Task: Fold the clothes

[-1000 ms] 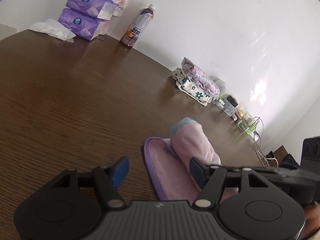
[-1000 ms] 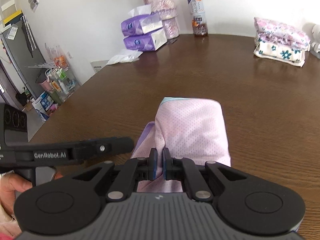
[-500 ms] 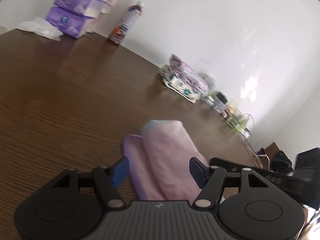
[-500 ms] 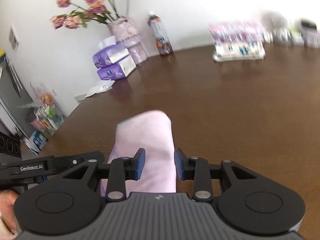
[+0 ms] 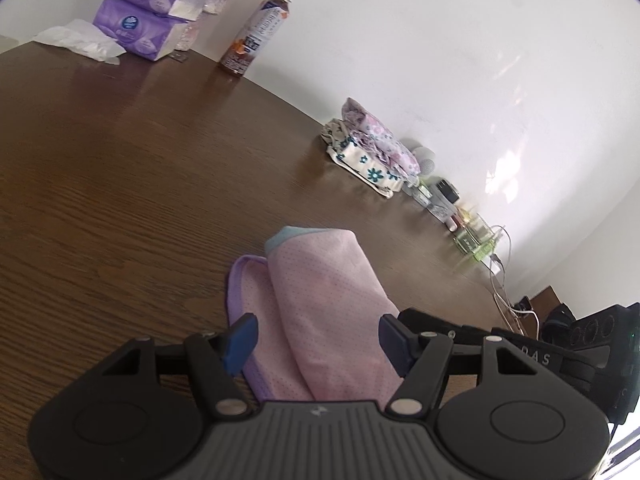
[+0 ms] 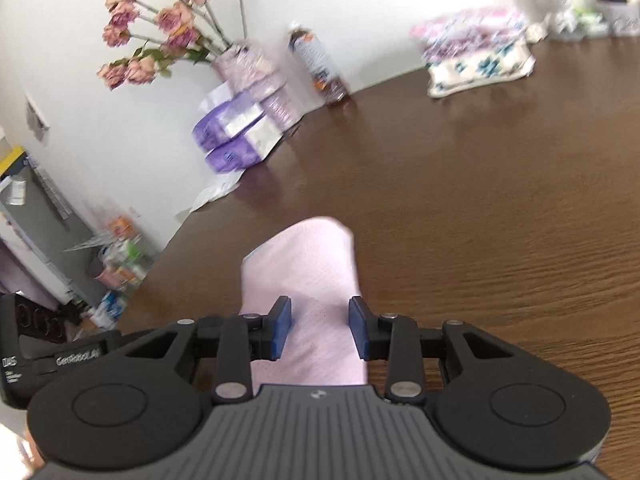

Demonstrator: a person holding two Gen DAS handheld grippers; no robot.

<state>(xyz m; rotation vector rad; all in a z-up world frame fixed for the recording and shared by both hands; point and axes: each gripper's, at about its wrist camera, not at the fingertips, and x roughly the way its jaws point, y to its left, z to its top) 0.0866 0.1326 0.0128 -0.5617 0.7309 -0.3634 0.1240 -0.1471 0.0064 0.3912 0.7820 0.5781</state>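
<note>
Pink dotted mesh fabric, folded into a soft rounded bundle [image 5: 328, 292], lies on the dark brown wood-grain table [image 5: 120, 184], with a lilac-trimmed flap [image 5: 244, 280] spread flat beside it and a pale blue hem [image 5: 280, 236] at its far end. Its long folded side is smooth and curved, its surface finely perforated. Both tools hover over its near end with nothing gripped: the left gripper [image 5: 318, 338] has its blue-padded fingers [image 5: 240, 338] spread wide to either side of the bundle, and the right gripper [image 6: 320, 326] holds its pads [image 6: 280, 326] apart, framing the cloth between them; whether they touch the fabric cannot be told. Around the garment the tabletop is bare, with broad open room ahead and to both sides. Well apart, along the wall edge, stand two stacked purple tissue packs [image 5: 148, 12], a crumpled white tissue [image 5: 80, 38], a brown drink bottle [image 5: 256, 36], and a stack of folded floral cloths [image 5: 368, 152]; small clutter and cables [image 5: 472, 228] follow further along. Dried pink roses in a vase [image 6: 160, 28] rise behind the tissue packs in the blurred right wrist view.
</note>
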